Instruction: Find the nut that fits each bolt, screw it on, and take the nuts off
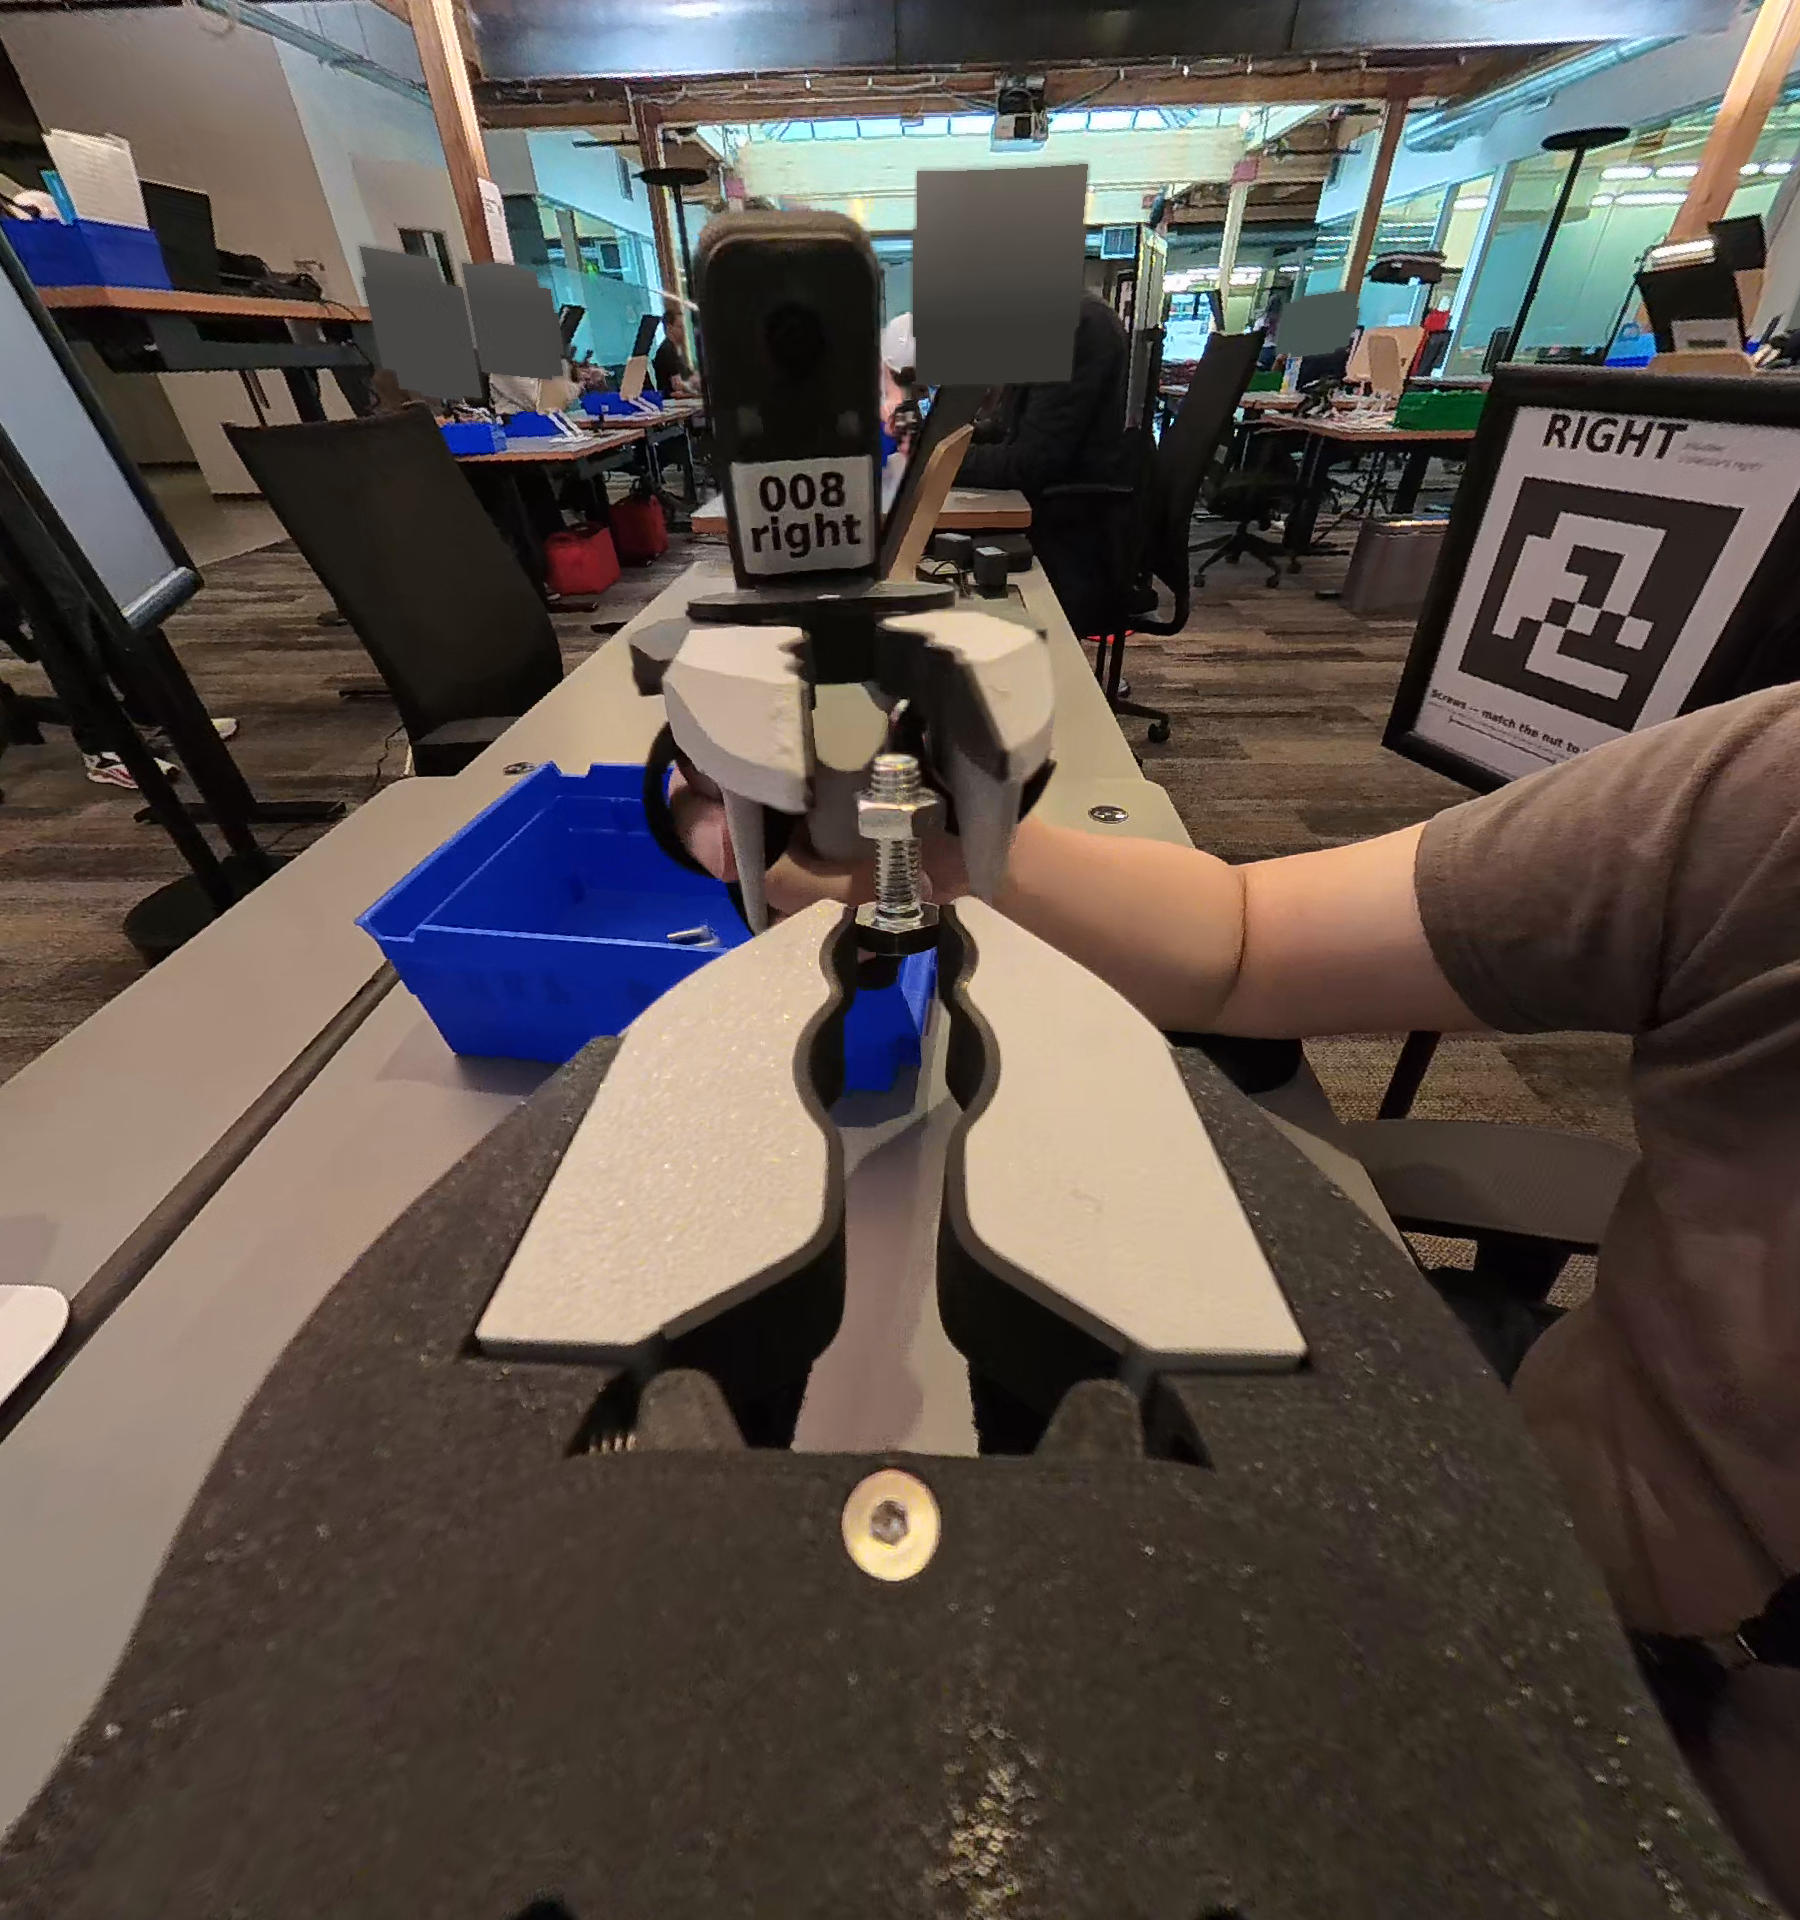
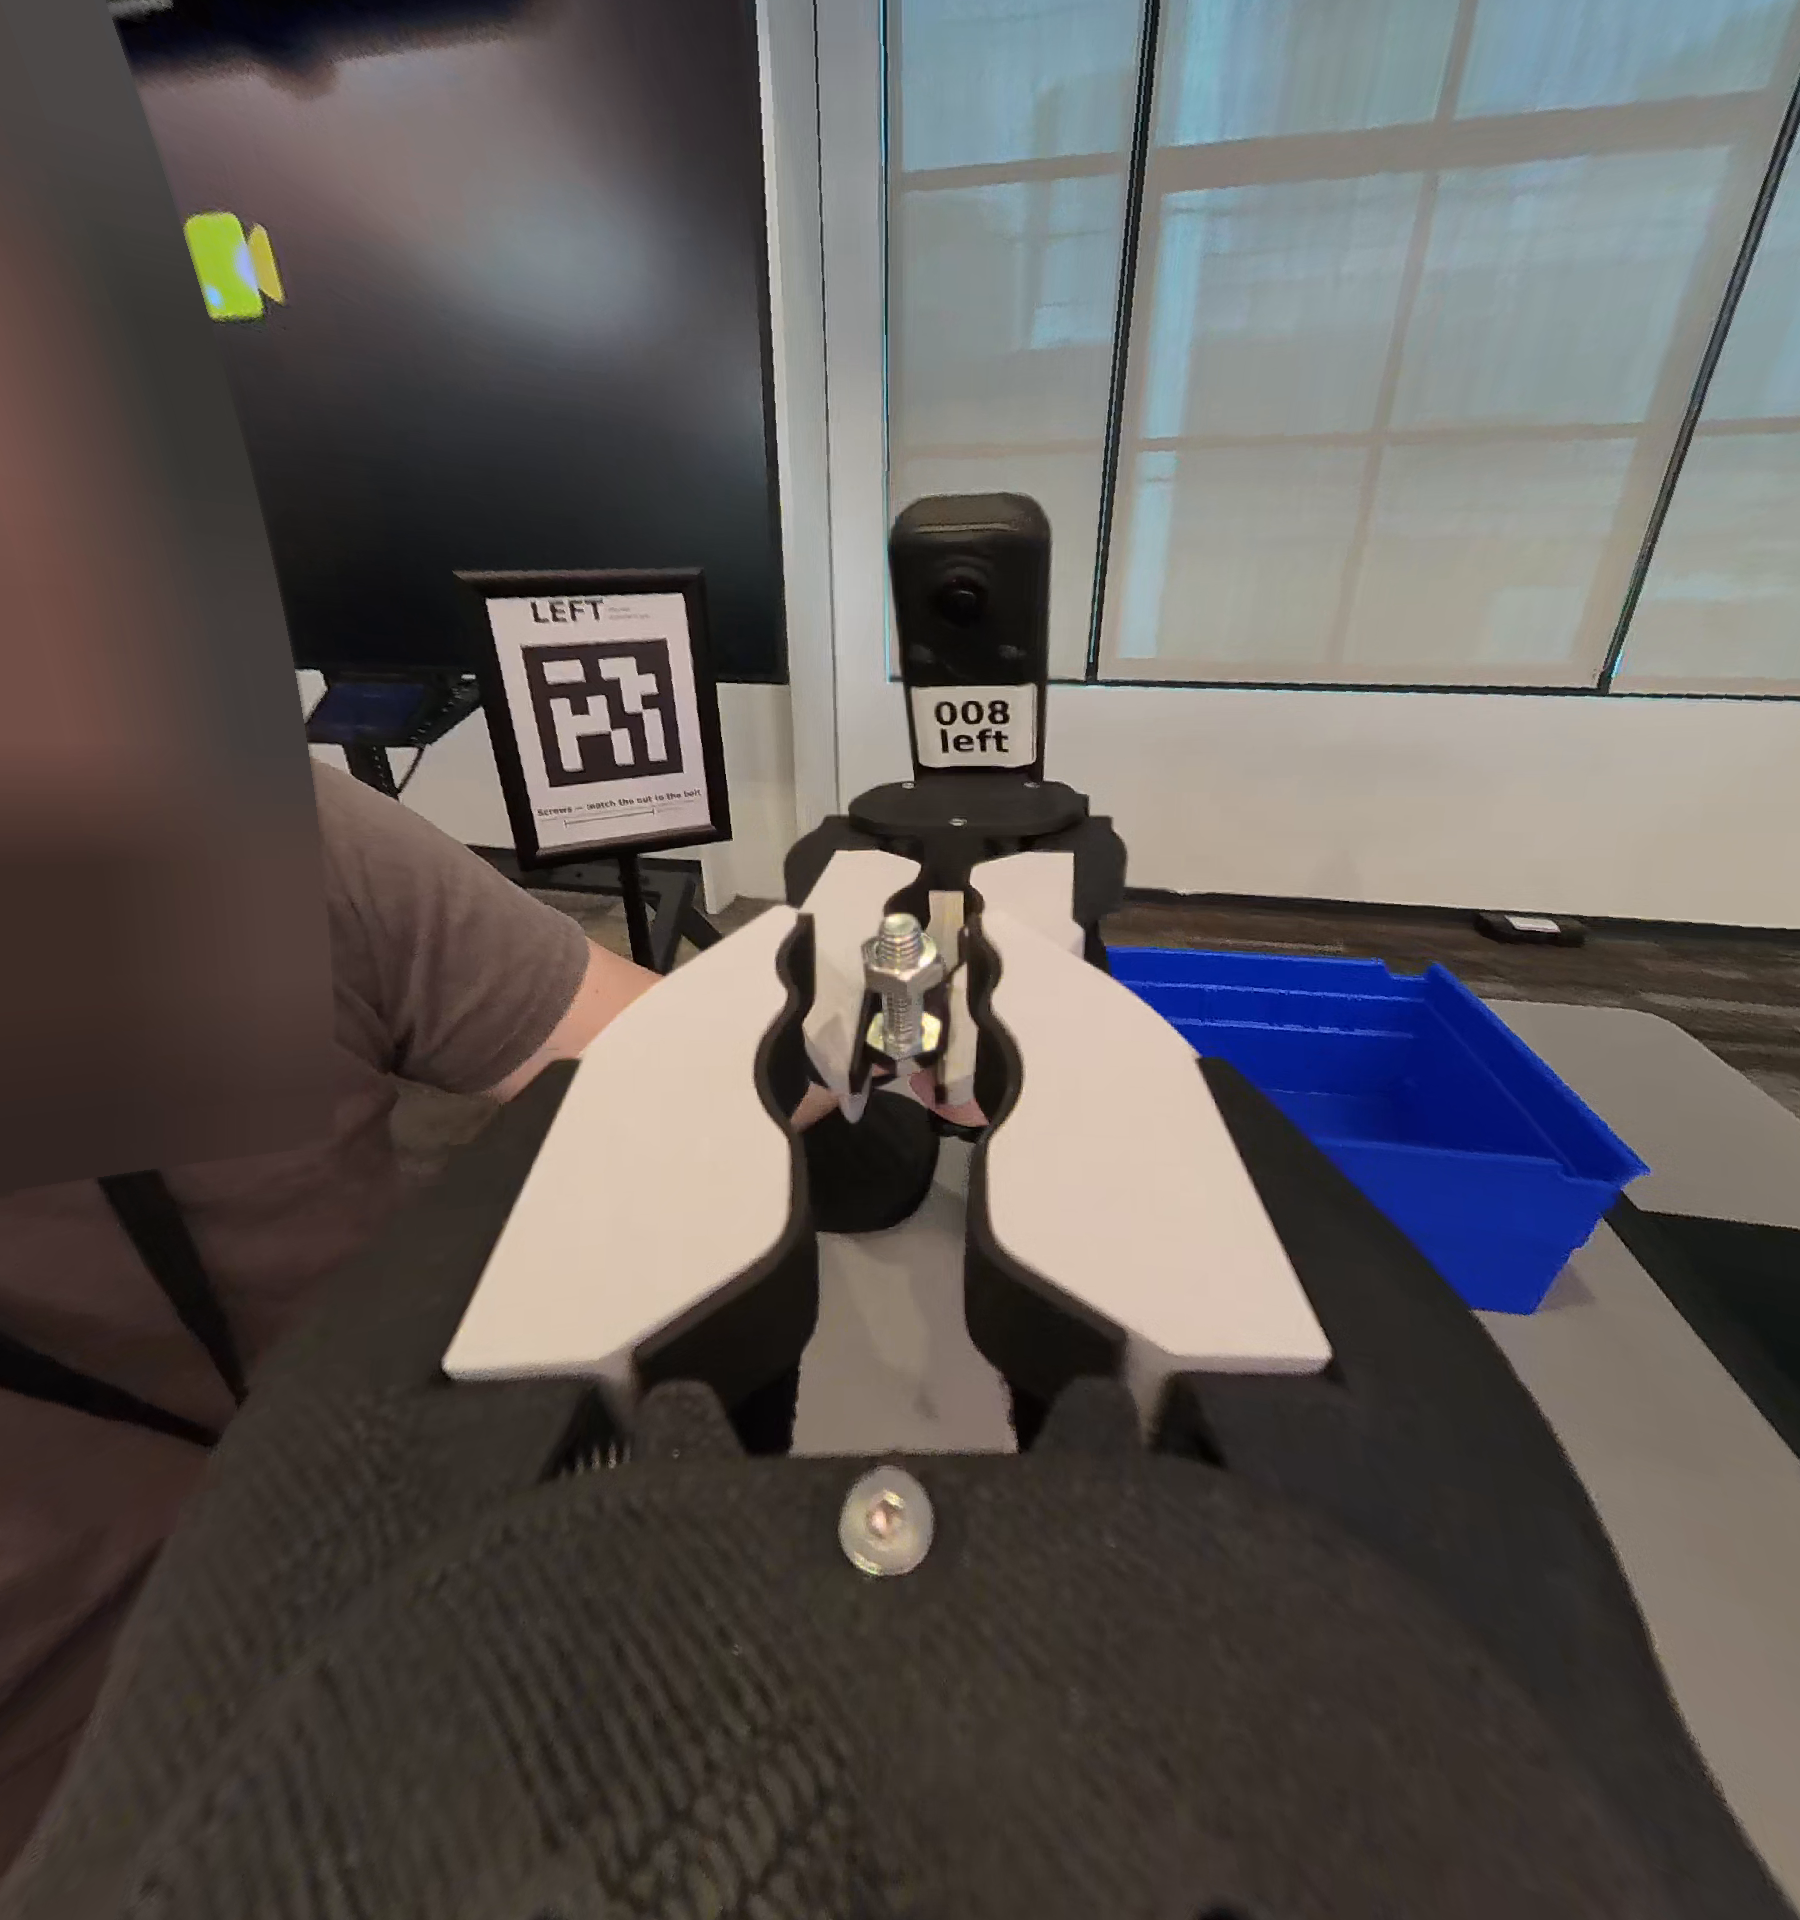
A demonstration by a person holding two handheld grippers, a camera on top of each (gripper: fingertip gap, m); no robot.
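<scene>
A silver bolt [image 1: 896,868] stands upright between the two grippers, thread up. A silver hex nut [image 1: 898,810] sits high on its thread. My left gripper [image 1: 894,927] is shut on the bolt's head at the bottom. My right gripper [image 1: 863,868] faces it, with a finger on each side of the nut and a small gap showing. In the right wrist view my right gripper [image 2: 891,925] frames the nut [image 2: 904,977] and the bolt [image 2: 901,1013] without clamping them. The left gripper [image 2: 901,1049] holds the bolt's head from the far side.
A blue bin [image 1: 563,935] sits on the grey table [image 1: 200,1091] just beyond the grippers, with a small metal part [image 1: 693,935] inside. In the right wrist view it [image 2: 1395,1091] lies to the right. Framed marker signs [image 1: 1623,582] [image 2: 605,717] stand beside the table. A person's arm [image 1: 1239,914] reaches in. Both grippers' tips are close together, under 4 cm apart.
</scene>
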